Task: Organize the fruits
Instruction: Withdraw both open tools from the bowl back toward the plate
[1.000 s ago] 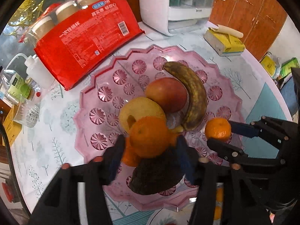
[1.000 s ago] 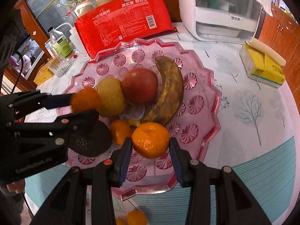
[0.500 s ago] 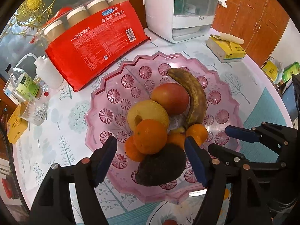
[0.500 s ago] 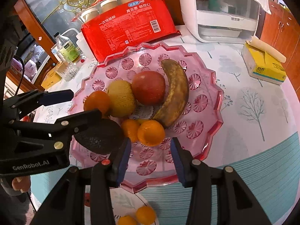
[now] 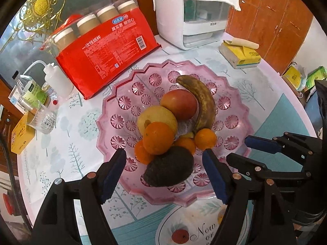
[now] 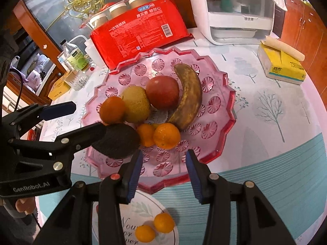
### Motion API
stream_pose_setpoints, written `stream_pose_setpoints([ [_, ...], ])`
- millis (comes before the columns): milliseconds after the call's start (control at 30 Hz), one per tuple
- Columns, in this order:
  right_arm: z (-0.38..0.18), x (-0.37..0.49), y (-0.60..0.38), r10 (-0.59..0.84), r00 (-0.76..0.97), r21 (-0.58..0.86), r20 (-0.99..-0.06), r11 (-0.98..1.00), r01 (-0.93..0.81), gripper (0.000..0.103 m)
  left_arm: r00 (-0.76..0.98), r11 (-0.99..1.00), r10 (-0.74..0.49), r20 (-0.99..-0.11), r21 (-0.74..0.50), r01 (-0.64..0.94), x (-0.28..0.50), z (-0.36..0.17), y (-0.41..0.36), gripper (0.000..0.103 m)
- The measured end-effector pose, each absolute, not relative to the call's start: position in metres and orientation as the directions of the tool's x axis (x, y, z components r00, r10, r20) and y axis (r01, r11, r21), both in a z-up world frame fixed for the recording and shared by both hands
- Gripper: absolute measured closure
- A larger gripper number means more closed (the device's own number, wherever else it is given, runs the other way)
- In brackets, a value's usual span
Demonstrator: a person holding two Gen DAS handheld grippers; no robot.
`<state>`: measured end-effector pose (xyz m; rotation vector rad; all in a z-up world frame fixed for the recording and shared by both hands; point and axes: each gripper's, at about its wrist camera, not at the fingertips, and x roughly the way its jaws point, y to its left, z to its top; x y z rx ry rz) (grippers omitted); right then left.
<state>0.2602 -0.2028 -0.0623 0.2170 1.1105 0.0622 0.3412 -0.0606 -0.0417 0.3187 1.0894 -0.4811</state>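
So the pink glass dish (image 5: 114,110) sits in the middle of the tabletop (image 5: 67,143) and all the fruit is piled in its center. There's a brown banana (image 5: 204,106) curving along the right side, a red apple (image 5: 178,104) touching it, a yellow pear (image 5: 157,118) just left of the apple, and a bunch of tangerines (image 5: 158,137) stacked at the near side of those. A dark avocado (image 5: 169,169) lies nearest, touching the tangerines.

The left gripper (image 5: 163,173) hovers over the near edge of the dish with its jaws opening, wide apart; the avocado shows between them but the pads aren't touching it. The right gripper (image 6: 163,169) is just beside it, jaws partly open and holding nothing, with one tangerine just beyond the tips.

Nearer still, a white plate (image 6: 143,210) has two more small tangerines (image 6: 155,227) on it, overlapped by the edge of the dish.

Far side: a red pack of paper cups (image 5: 106,49), a white appliance (image 5: 184,20), and a yellow tissue box (image 5: 241,56) off to the right. Bottles (image 5: 30,94) sit at the left edge.
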Motion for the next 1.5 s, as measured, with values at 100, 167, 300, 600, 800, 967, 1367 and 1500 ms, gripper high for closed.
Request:
stream_pose_setpoints([
  [100, -0.053, 0.254, -0.201, 0.154, 0.456, 0.202, -0.876, 0.978, 0.058, 0.059, 0.389, 0.852, -0.224, -0.894, 0.015, 0.524, 0.334, -0.030, -0.060, 0.027],
  [167, -0.044, 0.249, -0.201, 0.152, 0.467, 0.202, -0.871, 0.978, 0.057, 0.059, 0.399, 0.849, -0.234, -0.887, 0.014, 0.528, 0.329, -0.020, -0.059, 0.027],
  [300, -0.026, 0.238, -0.199, 0.136, 0.489, 0.187, -0.862, 0.981, 0.057, 0.059, 0.425, 0.843, -0.256, -0.868, 0.015, 0.538, 0.318, 0.000, -0.058, 0.027],
  [600, 0.018, 0.211, -0.199, 0.088, 0.549, 0.146, -0.831, 0.987, 0.063, 0.059, 0.469, 0.826, -0.318, -0.824, 0.002, 0.563, 0.293, 0.039, -0.054, 0.024],
  [800, 0.044, 0.197, -0.203, 0.093, 0.587, 0.133, -0.804, 0.991, 0.026, 0.059, 0.509, 0.844, -0.315, -0.801, 0.009, 0.537, 0.280, 0.057, -0.057, 0.024],
  [967, 0.058, 0.193, -0.210, 0.151, 0.602, 0.137, -0.784, 0.988, -0.070, 0.059, 0.538, 0.887, -0.282, -0.794, -0.003, 0.461, 0.269, 0.068, -0.061, 0.021],
  [1367, 0.076, 0.167, -0.234, 0.281, 0.584, 0.124, -0.762, 0.948, -0.295, 0.058, 0.585, 0.952, -0.203, -0.786, -0.020, 0.304, 0.216, 0.070, -0.081, 0.021],
  [1500, 0.068, 0.158, -0.239, 0.306, 0.571, 0.117, -0.762, 0.932, -0.344, 0.058, 0.583, 0.969, -0.168, -0.795, -0.023, 0.248, 0.196, 0.058, -0.077, 0.021],
])
